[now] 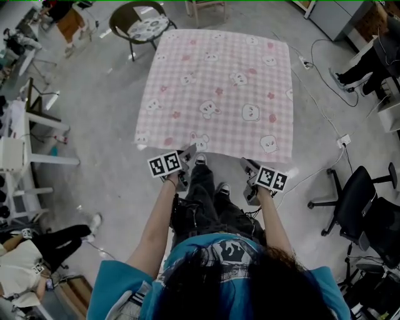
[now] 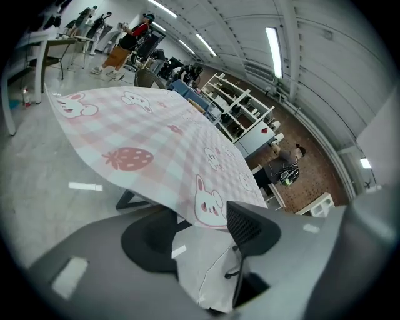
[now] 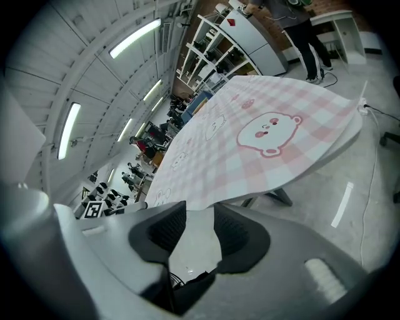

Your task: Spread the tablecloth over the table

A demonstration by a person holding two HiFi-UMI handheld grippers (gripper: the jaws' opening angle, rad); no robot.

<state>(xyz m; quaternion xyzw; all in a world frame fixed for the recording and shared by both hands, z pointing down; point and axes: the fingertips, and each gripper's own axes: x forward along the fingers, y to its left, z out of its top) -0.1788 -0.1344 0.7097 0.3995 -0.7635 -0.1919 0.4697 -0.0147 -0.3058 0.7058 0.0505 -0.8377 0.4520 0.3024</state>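
Head view: tablecloth [image 1: 219, 94] lay spread flat, near hem just ahead of left gripper [image 1: 189, 152] & right gripper [image 1: 247, 165].
Left gripper view: jaws wide apart, empty; hem hung just past tips. Risk: tip could've snagged hem, dragged cloth askew.
Right gripper view: jaws apart, empty; hem just beyond tips. Risk: same snag, hem rucked.

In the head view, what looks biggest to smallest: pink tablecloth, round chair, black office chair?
Largest: pink tablecloth.
Next: black office chair.
Smallest: round chair, only slightly, and it stands farther away, so unsure.
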